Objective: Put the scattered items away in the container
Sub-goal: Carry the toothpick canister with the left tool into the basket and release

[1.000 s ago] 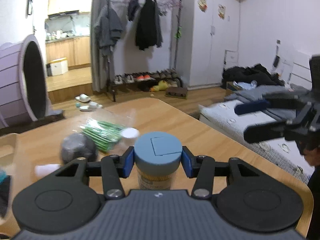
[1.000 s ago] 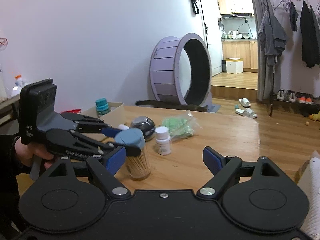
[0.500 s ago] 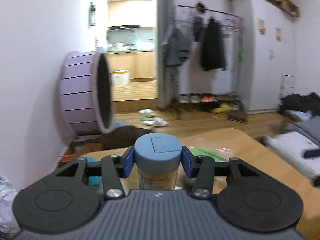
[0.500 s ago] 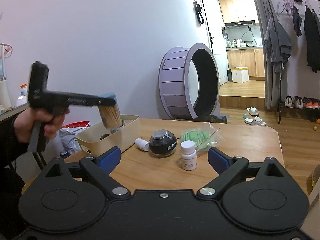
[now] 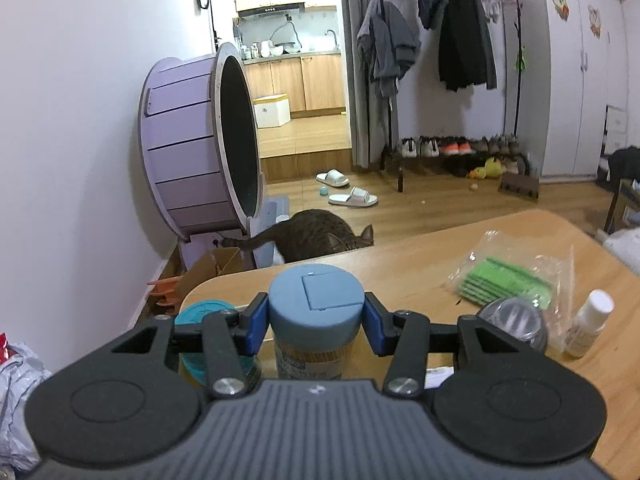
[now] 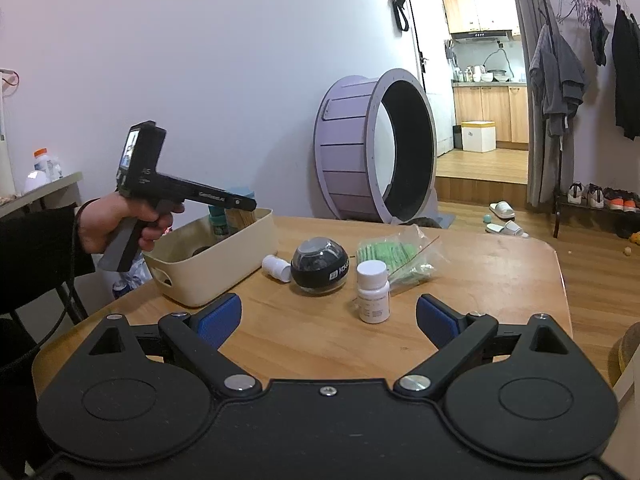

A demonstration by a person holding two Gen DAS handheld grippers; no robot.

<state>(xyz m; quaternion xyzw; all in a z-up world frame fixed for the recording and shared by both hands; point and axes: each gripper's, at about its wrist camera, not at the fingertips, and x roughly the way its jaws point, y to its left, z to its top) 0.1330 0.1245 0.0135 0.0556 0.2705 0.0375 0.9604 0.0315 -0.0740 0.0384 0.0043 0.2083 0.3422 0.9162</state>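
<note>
My left gripper is shut on a toothpick jar with a blue-grey lid. In the right wrist view the left gripper holds the toothpick jar down inside the cream bin, beside a teal-lidded jar. My right gripper is open and empty above the table's near side. On the table lie a black ball, a standing white bottle, a lying white bottle and a bag of green sticks.
The wooden table ends at a rounded right edge. A purple cat wheel stands behind it by the wall. A cat sits on the floor past the table's far edge. A side table with bottles is at left.
My left gripper has swung left with the toothpick jar and lowered it into the cream bin. My right gripper has stayed open and pulled back a little.
</note>
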